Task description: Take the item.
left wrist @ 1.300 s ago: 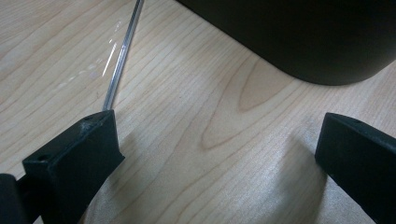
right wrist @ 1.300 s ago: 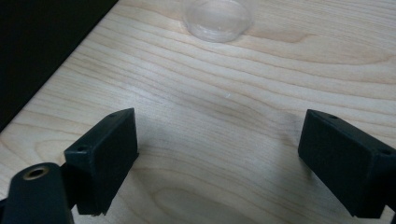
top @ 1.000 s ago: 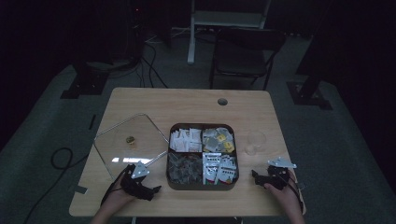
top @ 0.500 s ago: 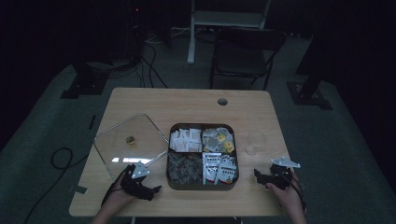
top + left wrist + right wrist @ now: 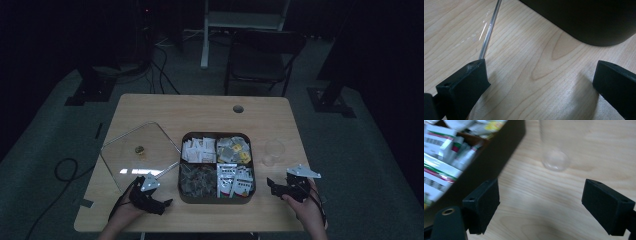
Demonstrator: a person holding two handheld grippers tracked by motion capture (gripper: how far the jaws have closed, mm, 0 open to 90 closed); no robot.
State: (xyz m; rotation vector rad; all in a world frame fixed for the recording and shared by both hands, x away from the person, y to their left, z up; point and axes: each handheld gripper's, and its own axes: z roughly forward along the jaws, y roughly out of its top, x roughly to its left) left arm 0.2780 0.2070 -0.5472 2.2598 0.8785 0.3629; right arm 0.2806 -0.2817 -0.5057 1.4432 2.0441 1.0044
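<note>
**Desk inventory: both tools low, nothing gripped**

1. Clear lid (image 5: 137,152): flat on the desk (image 5: 200,107) at far left, a small brass-coloured knob at its centre. Its thin edge runs past my left tool's near jaw in the left gripper view (image 5: 489,27).

2. My left tool (image 5: 161,204): low over the desk at the front edge, just beside the lid's near corner and left of the box. Jaws wide apart, bare wood between them.

3. Dark box (image 5: 216,167): mid-desk, four compartments. Back left white sachets, back right yellow-marked packets, front left dark packets (too dim to be sure), front right white sachets with red and green print (image 5: 439,173).

4. Clear glass (image 5: 274,151): upright just right of the box, apart from it; its round base (image 5: 556,160) lies ahead of my right tool.

5. My right tool (image 5: 272,186): front right of the desk, near the box's corner, short of the glass. Jaws spread, empty.
</note>
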